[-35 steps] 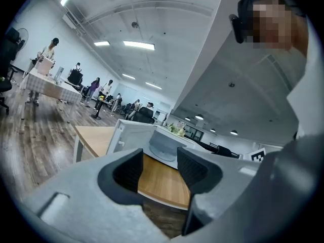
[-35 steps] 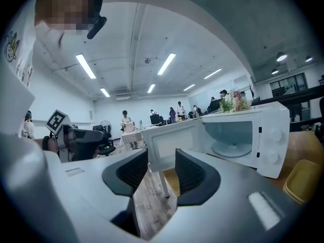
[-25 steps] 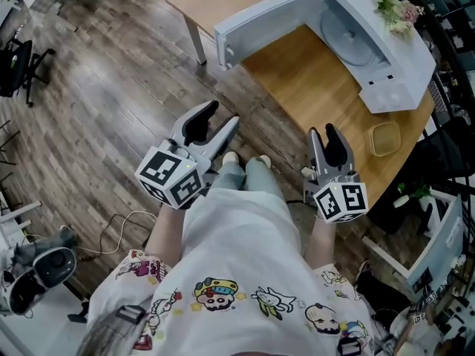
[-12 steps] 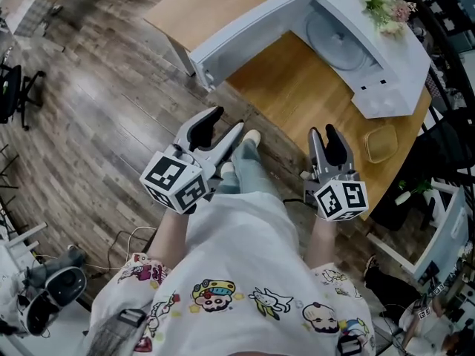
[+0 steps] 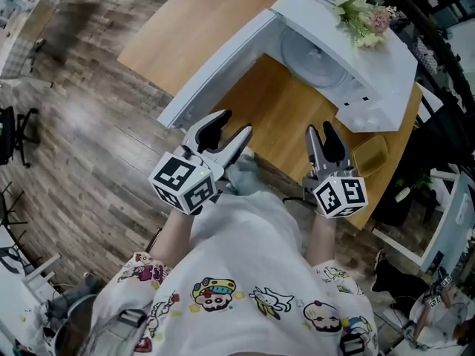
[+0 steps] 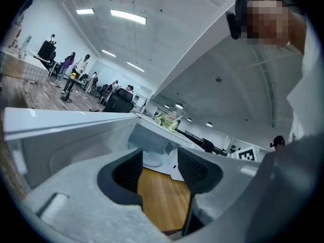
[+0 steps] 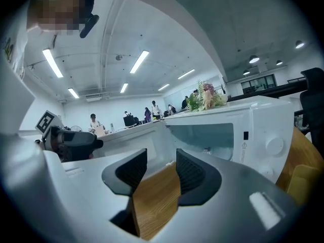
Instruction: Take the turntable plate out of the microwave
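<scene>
While the left gripper [image 5: 232, 127] hangs at the near edge of the wooden table [image 5: 286, 106], its jaws stand well apart with nothing between them, just bare wood showing through the gap. Beyond it, the microwave door [image 5: 215, 73] is flung wide open toward the table's left edge. The right gripper [image 5: 320, 133] hovers over the same near edge, jaws parted more narrowly and also empty. Ahead, the white microwave [image 5: 378, 80] sits at the table's far right corner, and the turntable plate [image 5: 312, 54] lies flat inside it, well apart from both grippers. Flowers [image 5: 364, 17] rest on top of the microwave, and a yellowish container [image 5: 369, 154] sits by the table's right edge
</scene>
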Motion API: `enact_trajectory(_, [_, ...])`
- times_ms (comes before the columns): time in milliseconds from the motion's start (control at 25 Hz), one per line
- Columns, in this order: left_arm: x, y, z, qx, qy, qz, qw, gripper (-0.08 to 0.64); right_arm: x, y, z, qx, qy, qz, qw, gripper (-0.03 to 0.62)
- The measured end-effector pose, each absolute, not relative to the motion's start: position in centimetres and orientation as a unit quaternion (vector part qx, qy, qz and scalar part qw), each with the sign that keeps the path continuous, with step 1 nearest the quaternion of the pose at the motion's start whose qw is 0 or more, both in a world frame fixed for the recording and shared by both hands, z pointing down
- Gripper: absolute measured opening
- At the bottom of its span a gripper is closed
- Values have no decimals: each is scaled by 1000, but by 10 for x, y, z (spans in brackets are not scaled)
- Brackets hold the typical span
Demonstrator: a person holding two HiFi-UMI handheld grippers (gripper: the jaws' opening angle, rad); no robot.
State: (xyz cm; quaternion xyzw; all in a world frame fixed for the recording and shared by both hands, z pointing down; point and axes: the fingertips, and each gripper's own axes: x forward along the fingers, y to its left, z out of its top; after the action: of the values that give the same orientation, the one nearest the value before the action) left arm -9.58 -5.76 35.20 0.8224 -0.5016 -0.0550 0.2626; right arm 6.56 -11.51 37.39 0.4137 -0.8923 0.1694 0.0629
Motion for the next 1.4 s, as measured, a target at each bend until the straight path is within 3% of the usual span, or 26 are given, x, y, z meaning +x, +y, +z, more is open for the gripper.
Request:
enact_trajectory(600, [-43, -156, 347, 858, -444, -44, 256, 212, 108, -172, 360, 469, -867, 166, 36, 175])
enact_trajectory(1400, [3, -210, 373, 872, -385, -17, 303, 212, 147, -180, 382, 541, -811, 224, 6, 164])
